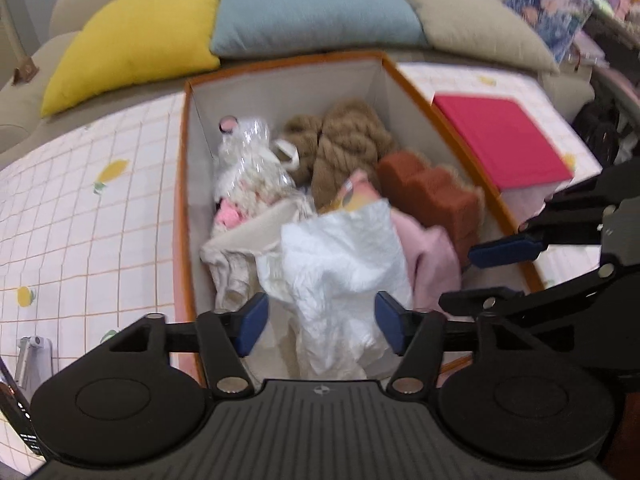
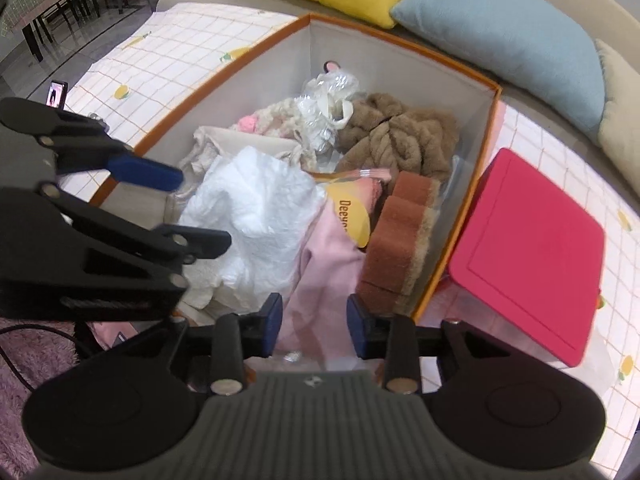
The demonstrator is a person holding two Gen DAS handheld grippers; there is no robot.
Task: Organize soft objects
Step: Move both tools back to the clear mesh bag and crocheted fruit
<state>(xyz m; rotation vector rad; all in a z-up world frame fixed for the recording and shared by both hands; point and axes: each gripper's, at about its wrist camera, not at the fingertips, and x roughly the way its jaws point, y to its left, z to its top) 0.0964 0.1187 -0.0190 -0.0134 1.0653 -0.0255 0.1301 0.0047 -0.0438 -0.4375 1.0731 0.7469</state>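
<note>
An orange-edged fabric box (image 1: pixel 181 200) (image 2: pixel 486 128) holds several soft things: a crumpled white cloth (image 1: pixel 340 264) (image 2: pixel 248 216), a pink cloth (image 1: pixel 432 260) (image 2: pixel 324 264), a brown twisted plush (image 1: pixel 344 148) (image 2: pixel 400 140), a rust-brown spongy block (image 1: pixel 436 196) (image 2: pixel 400 248), a plastic-wrapped bundle (image 1: pixel 248 160) (image 2: pixel 328 96) and a beige cloth (image 1: pixel 240 236). My left gripper (image 1: pixel 320 326) (image 2: pixel 180 208) hangs open above the white cloth, its pads clear of it. My right gripper (image 2: pixel 315 326) (image 1: pixel 492 276) stands open over the pink cloth at the box's near right corner.
A red-lidded container (image 1: pixel 500 140) (image 2: pixel 528 248) sits right of the box on a checked lemon-print cloth (image 1: pixel 88 208). Yellow (image 1: pixel 132 44), blue (image 1: pixel 312 8) and beige (image 1: pixel 472 20) cushions line the sofa behind. A small phone (image 2: pixel 56 94) stands at the left.
</note>
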